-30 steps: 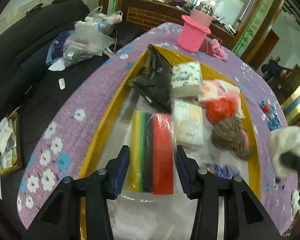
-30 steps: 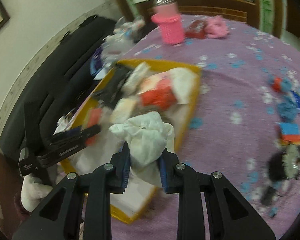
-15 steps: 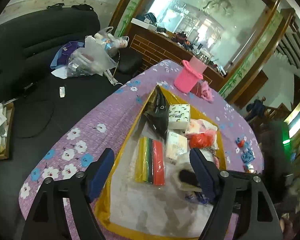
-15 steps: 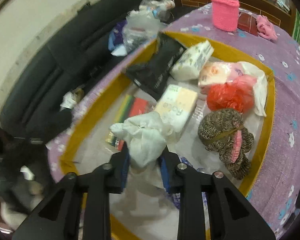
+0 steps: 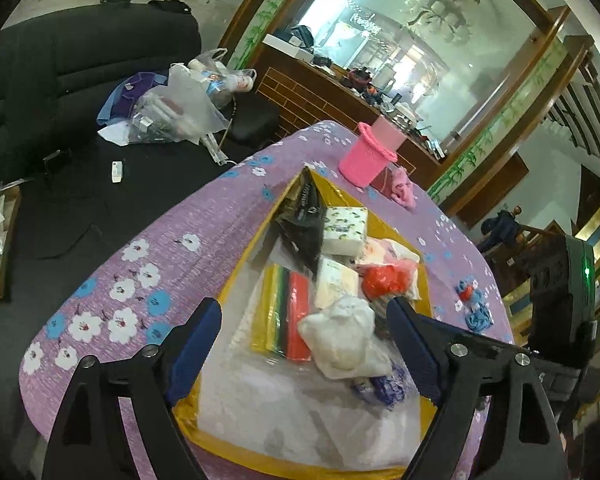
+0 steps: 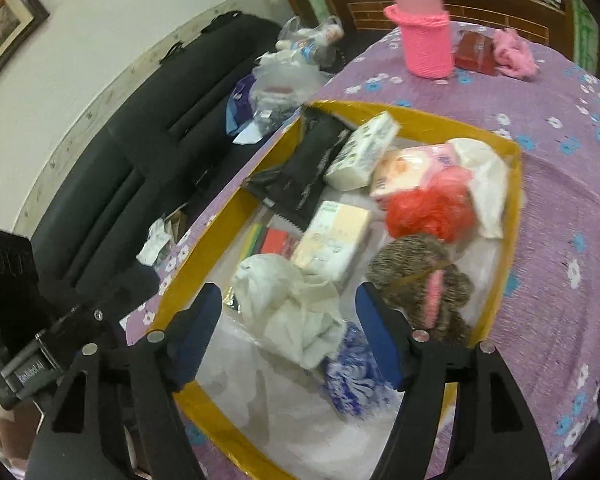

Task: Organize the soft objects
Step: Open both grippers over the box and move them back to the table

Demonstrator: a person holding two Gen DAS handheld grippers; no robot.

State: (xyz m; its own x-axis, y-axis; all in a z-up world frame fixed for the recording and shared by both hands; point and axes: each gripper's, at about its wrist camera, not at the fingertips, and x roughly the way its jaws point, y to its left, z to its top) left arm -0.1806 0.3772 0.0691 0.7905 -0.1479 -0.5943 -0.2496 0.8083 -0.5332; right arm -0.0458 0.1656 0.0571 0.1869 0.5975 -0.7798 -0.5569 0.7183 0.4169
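A yellow-rimmed tray (image 6: 512, 208) on the purple flowered tablecloth holds soft things. A crumpled white cloth (image 6: 292, 304) lies in it, free, between the fingers of my open right gripper (image 6: 290, 330); it also shows in the left wrist view (image 5: 342, 340). Beside it lie a blue-white fabric piece (image 6: 352, 376), a brown knit bundle (image 6: 416, 276), a red mesh puff (image 6: 432, 208), tissue packs (image 6: 362, 152) and coloured sponges (image 5: 286, 308). My left gripper (image 5: 304, 352) is open and empty above the tray's near end.
A pink knit holder (image 6: 424, 40) and a pink cloth (image 6: 514, 52) stand at the table's far end. Small blue items (image 5: 474, 300) lie right of the tray. A black sofa (image 5: 80, 80) with plastic bags runs along the left.
My right gripper carried the white cloth over the tray, then opened and left it lying there. My left gripper opened wide and pulled back and up from the sponges.
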